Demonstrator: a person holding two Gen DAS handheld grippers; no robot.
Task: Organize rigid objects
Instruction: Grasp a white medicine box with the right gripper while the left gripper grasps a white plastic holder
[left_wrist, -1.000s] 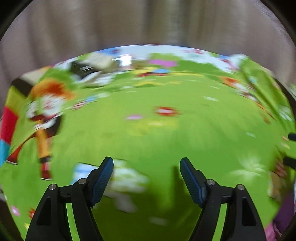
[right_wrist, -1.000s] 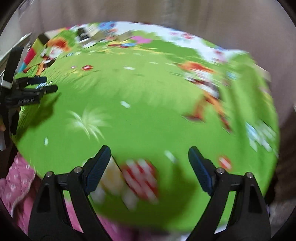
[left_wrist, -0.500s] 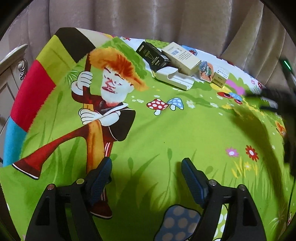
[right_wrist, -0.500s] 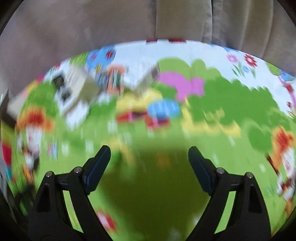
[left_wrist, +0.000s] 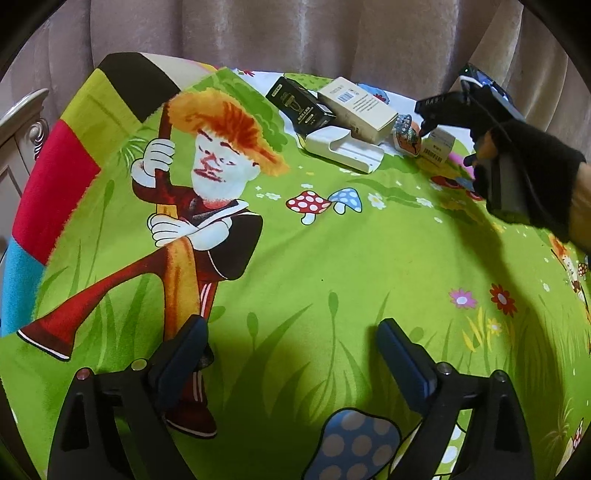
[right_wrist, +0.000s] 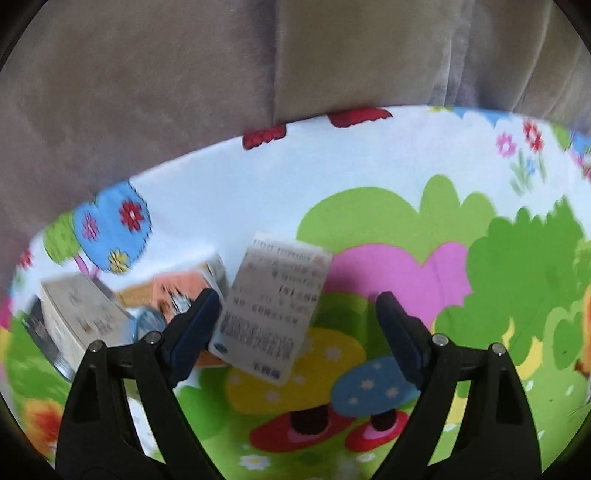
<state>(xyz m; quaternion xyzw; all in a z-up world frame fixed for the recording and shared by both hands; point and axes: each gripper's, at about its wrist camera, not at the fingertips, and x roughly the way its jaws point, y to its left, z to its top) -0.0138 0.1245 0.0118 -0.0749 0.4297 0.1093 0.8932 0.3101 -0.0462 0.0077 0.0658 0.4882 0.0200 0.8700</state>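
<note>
At the bottom of the left wrist view, the left gripper (left_wrist: 291, 343) has its fingers spread wide; they have just been opening, and only the green cartoon cloth (left_wrist: 317, 258) is between them. Farther up, at the upper middle of the frame, a group of boxes lies on the cloth: a black box (left_wrist: 301, 105), a beige box (left_wrist: 356, 105) leaning on it, and a white holder (left_wrist: 343, 149) in front. To their right are a small round tin (left_wrist: 406, 134) and a small white box (left_wrist: 437, 147). At the right edge, a gloved hand (left_wrist: 532, 181) carries the right gripper (left_wrist: 430, 118) over these small things and partly covers them.

In the right wrist view, the right gripper (right_wrist: 293, 325) is also spread wide. The small white box (right_wrist: 271, 310) lies between its fingers, close to the left finger; the blur does not let me tell if they touch. Behind hangs a beige curtain (right_wrist: 258, 74).
</note>
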